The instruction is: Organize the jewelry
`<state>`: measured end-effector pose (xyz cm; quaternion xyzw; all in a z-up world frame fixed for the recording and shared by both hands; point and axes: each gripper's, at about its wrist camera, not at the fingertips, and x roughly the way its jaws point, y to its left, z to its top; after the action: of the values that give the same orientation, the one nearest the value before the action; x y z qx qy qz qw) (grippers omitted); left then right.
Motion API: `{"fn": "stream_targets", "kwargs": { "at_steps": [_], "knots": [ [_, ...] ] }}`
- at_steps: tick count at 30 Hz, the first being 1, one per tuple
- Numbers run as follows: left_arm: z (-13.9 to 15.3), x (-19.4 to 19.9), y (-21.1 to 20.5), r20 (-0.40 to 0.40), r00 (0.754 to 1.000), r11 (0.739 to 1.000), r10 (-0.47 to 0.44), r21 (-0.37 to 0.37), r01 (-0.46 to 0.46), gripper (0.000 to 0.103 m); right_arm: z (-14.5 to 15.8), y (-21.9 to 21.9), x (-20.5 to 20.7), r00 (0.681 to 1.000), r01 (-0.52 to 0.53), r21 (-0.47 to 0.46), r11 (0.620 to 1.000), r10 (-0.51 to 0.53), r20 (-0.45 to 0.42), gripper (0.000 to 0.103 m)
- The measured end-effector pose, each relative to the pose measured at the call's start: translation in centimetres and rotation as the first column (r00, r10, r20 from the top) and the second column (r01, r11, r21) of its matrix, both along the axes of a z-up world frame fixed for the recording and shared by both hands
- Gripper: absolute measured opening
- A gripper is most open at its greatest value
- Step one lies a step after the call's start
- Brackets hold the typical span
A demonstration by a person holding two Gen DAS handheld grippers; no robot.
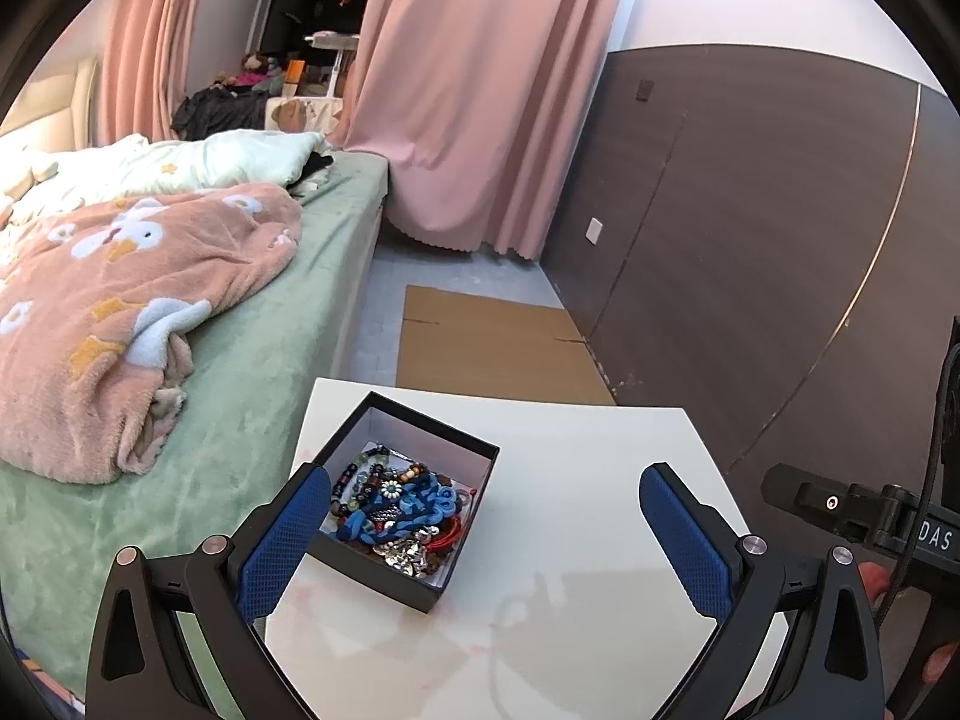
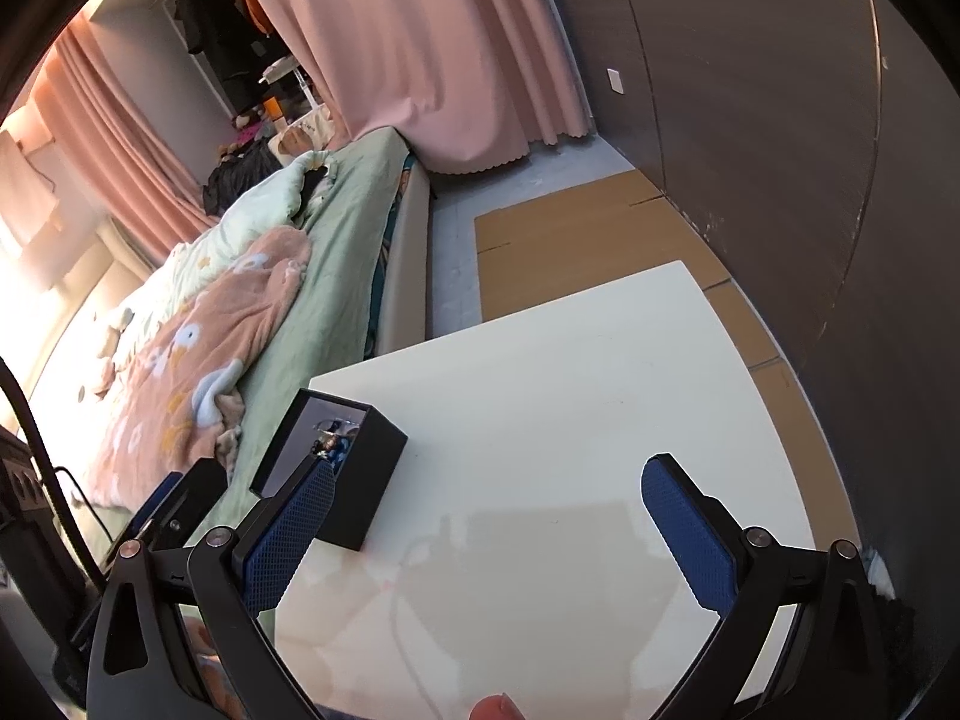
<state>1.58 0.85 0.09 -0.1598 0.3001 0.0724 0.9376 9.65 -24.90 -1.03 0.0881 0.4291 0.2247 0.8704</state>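
Observation:
A black open box (image 1: 474, 450) with a white lining sits at the left edge of a white table (image 1: 576, 480). It holds a tangle of jewelry (image 1: 402, 510): bead strings, blue cord, silver and red pieces. My left gripper (image 1: 483, 486) is open and empty above the table, its left finger in front of the box's left side. In the right wrist view the box (image 2: 366, 474) stands at the table's (image 2: 570, 390) left edge. My right gripper (image 2: 486, 480) is open and empty, its left finger just in front of the box.
A bed with a green sheet (image 1: 252, 372) and a pink blanket (image 1: 120, 300) adjoins the table's left side. Flat cardboard (image 1: 492, 342) lies on the floor beyond the table. A dark wall panel (image 1: 750, 210) runs along the right. Pink curtains (image 1: 480, 90) hang behind.

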Motion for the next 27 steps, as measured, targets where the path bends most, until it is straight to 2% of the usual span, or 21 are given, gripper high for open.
{"fn": "stream_targets", "kwargs": {
  "at_steps": [27],
  "knots": [
    [-0.19, 0.24, -1.00, -0.007, 1.000, 1.000, -0.025, 0.014, 0.025, 0.102, 0.29, -0.26, -0.10, 1.000, 0.008, -0.034, 0.999, -0.008, -0.001, 0.103]
  ]
}}
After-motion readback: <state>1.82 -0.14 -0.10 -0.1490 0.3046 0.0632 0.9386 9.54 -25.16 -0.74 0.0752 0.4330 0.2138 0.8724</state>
